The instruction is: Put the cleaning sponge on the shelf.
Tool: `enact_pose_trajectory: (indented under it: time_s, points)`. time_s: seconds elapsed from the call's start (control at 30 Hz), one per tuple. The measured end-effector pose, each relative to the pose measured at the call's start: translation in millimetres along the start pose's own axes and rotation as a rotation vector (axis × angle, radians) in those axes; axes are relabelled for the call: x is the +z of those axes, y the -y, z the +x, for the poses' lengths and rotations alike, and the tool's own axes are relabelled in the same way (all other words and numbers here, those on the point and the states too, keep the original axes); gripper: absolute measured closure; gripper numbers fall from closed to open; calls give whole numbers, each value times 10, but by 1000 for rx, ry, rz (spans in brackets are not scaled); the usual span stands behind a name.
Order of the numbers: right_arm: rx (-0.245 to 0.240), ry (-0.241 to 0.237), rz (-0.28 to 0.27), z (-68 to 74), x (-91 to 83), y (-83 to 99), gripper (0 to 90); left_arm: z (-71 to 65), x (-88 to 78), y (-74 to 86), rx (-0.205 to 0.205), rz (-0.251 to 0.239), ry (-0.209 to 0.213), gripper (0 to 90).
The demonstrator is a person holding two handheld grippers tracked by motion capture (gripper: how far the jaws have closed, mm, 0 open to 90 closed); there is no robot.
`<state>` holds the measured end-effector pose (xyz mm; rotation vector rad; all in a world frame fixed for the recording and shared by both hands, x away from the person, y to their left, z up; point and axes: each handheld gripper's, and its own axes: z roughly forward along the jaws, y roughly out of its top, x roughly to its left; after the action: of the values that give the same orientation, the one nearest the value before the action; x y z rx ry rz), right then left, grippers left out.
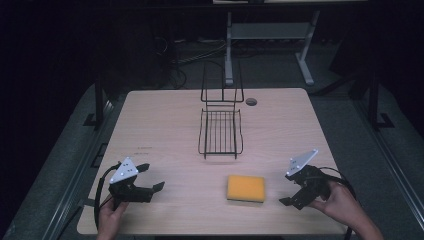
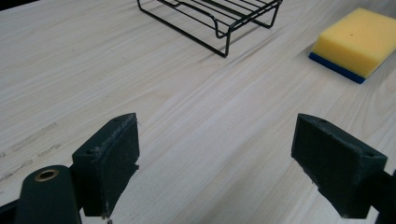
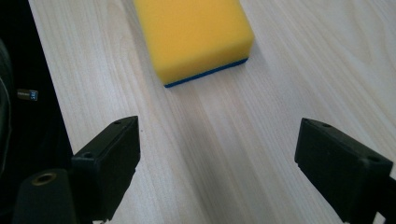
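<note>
Resting flat on table (image 1: pixel 165 125): yellow sponge (image 1: pixel 246 188) | flanking it, well apart: left gripper (image 1: pixel 152 177), right gripper (image 1: pixel 289 189) | jaws: both spread wide, empty

From my right gripper view the sponge (image 3: pixel 196 37) runs off the top edge, and the wire rack (image 2: pixel 215 16) is cropped in my left gripper view.

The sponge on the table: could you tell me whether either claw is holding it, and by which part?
Nothing is held. Both the left claw and right claw are open, and the sponge lies untouched between them.
</note>
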<state>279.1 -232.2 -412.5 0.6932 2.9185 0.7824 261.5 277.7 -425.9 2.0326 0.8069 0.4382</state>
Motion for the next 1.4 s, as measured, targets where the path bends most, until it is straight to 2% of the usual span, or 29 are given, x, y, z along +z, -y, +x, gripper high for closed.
enact_pose_trajectory:
  time_s: [0.17,0.57,0.93,1.17,1.4]
  points:
    - [1,-4,4,5,11,-30,137,2,-5,0,-1,-3,0,146]
    - [-47,-13,11,20,20,-185,138,0,-14,-4,2,-7,2,146]
    - [-76,-35,27,10,98,-313,138,8,-17,-2,1,-7,3,146]
    - [-113,-52,17,16,159,-442,138,11,-14,-1,0,-7,4,146]
    - [-129,-59,17,23,215,-511,138,10,-16,-1,0,-7,4,146]
